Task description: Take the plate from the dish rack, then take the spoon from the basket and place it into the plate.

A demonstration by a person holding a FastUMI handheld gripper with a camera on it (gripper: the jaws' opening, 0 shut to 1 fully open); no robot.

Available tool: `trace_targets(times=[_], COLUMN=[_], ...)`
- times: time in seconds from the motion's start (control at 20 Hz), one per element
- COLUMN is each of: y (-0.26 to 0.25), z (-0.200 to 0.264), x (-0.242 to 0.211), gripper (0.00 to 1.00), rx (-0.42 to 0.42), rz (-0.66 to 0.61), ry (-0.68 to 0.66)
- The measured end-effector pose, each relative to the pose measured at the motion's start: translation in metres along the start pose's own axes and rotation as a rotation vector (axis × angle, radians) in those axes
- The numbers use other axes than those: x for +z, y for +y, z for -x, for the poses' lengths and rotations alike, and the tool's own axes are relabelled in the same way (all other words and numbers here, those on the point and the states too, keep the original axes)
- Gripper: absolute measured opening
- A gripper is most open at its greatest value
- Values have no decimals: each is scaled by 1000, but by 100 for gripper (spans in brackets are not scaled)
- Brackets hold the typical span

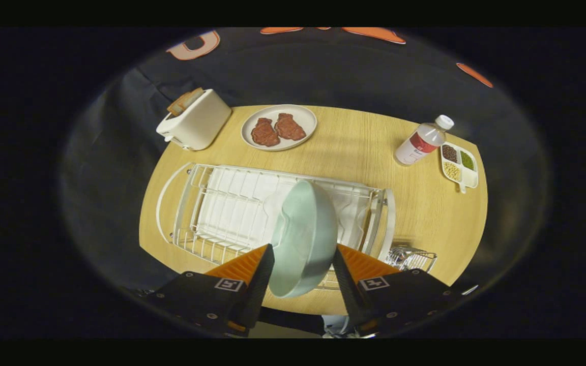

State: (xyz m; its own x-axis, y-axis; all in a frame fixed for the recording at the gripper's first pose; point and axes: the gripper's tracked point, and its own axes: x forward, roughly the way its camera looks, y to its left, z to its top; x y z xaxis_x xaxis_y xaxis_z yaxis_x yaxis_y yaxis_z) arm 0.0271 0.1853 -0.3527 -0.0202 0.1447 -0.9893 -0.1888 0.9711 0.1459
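Observation:
A pale green plate (pixel 307 223) stands on edge between my fingers, over the near right part of the white wire dish rack (pixel 222 203). My gripper (pixel 303 250) is shut on the plate, one finger against each face. The plate's lower rim reaches down past the fingertips. Right of the rack, just beyond my right finger, sits a small wire basket (pixel 415 258) with something shiny in it; I cannot make out the spoon clearly.
The rack lies on a round wooden table (pixel 364 147). Beyond it stand a white toaster (pixel 195 122) with bread, a white plate with two meat pieces (pixel 279 128), a bottle (pixel 422 141) and a divided dish of beans (pixel 458 165).

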Motion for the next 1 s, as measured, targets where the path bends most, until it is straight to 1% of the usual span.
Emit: trace_targets(times=[0.15, 0.3, 0.35, 0.4, 0.6, 0.7, 0.85, 1.0], y=[2, 10, 12, 11, 3, -4, -24, -35], z=[-10, -17, -18, -18, -10, 1, 18, 35], x=[-4, -7, -8, -9, -10, -7, -6, -17], gripper=[61, 50, 48, 43, 38, 35, 31, 28], rx=[-38, -68, -80, -102, -205, -239, -309, -311], rz=[-3, -21, -24, -24, -28, -43, -76, -118], ry=[39, 62, 72, 76, 72, 52, 20, 10])
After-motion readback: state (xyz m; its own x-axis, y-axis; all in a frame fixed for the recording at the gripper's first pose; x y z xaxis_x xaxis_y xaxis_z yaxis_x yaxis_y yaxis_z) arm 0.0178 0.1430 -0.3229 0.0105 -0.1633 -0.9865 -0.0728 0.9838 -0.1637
